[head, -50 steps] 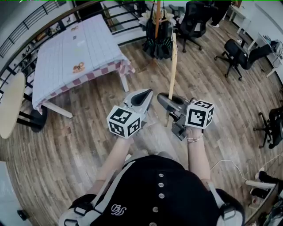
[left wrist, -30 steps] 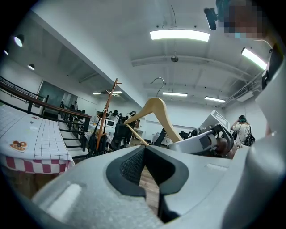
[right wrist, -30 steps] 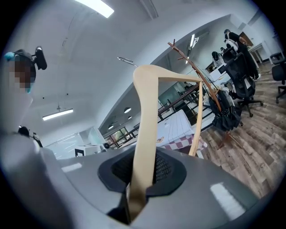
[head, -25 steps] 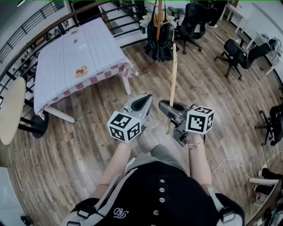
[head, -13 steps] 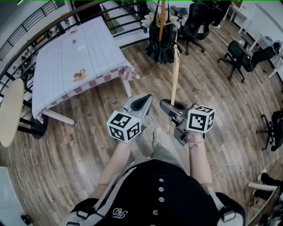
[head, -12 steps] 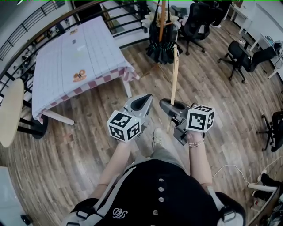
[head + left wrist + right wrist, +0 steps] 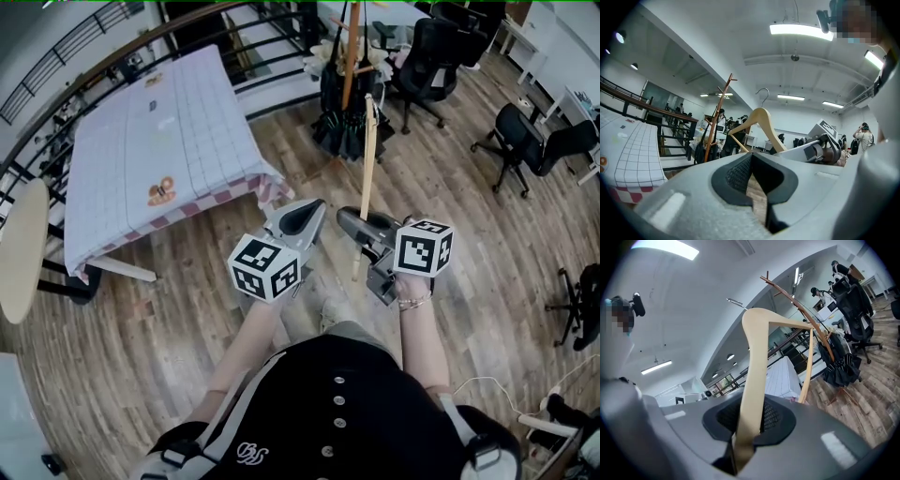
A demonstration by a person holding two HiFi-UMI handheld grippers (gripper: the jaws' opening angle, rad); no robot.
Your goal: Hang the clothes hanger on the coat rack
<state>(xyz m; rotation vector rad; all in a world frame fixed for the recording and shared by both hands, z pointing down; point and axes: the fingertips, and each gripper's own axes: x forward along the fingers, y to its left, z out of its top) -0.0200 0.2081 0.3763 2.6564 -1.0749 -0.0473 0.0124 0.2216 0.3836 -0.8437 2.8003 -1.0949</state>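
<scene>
A pale wooden clothes hanger (image 7: 367,169) stands upright in front of me, and my right gripper (image 7: 347,218) is shut on its lower arm. In the right gripper view the hanger (image 7: 755,371) rises from between the pads, with its metal hook (image 7: 736,301) at the top. The wooden coat rack (image 7: 349,52) stands ahead, beyond the hanger and apart from it; it also shows as a branched pole (image 7: 799,308). My left gripper (image 7: 311,206) is shut on nothing, just left of the right one. From the left gripper view, hanger (image 7: 761,123) and rack (image 7: 719,112) are ahead.
Dark umbrellas or garments (image 7: 339,112) hang round the rack's foot. A table with a checked cloth (image 7: 159,131) stands to the left, before a black railing (image 7: 234,23). Office chairs (image 7: 530,141) are at the right. A round tabletop (image 7: 19,244) is at the far left.
The person has walked forward: rack, table and chairs have drawn nearer in the head view. Both grippers keep their pose, and the right one still holds the hanger.
</scene>
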